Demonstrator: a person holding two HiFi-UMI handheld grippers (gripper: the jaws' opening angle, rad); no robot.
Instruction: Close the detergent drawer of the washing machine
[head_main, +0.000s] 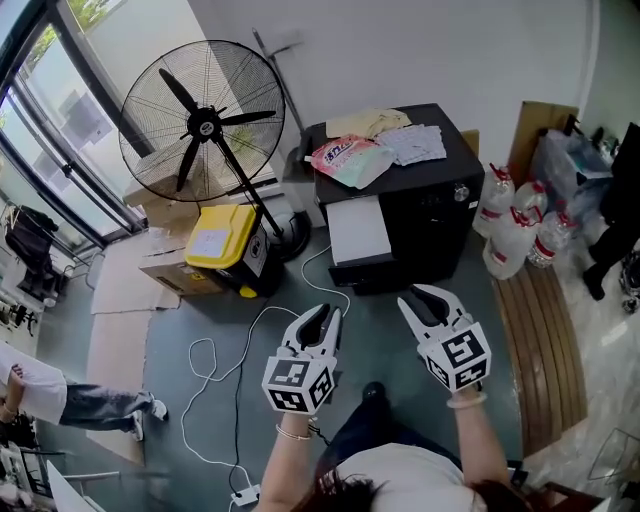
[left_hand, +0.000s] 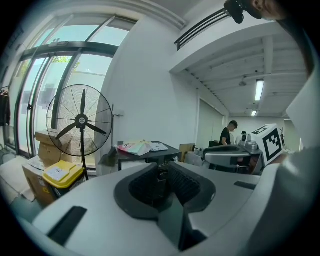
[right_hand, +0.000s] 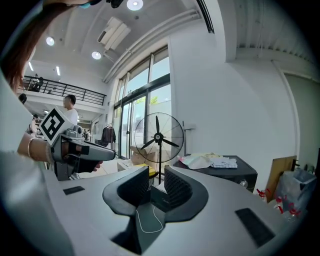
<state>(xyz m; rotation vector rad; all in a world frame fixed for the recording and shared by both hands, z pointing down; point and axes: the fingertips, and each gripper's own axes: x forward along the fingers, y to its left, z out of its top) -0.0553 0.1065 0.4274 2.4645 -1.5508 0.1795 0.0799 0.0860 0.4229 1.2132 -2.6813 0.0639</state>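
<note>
The black washer (head_main: 430, 195) stands ahead of me by the wall, with the big fan (head_main: 203, 120) to its left. Its white drawer (head_main: 358, 228) juts out of the front on the left side. My left gripper (head_main: 330, 312) and right gripper (head_main: 425, 296) hover side by side short of it. Both have their fingers spread, with nothing between them.

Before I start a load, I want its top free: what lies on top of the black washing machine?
A pink-and-green pouch, a pale yellow cloth and a white patterned cloth lie on the washing machine's top. They overlap, so the surface under them cannot be seen.
</note>
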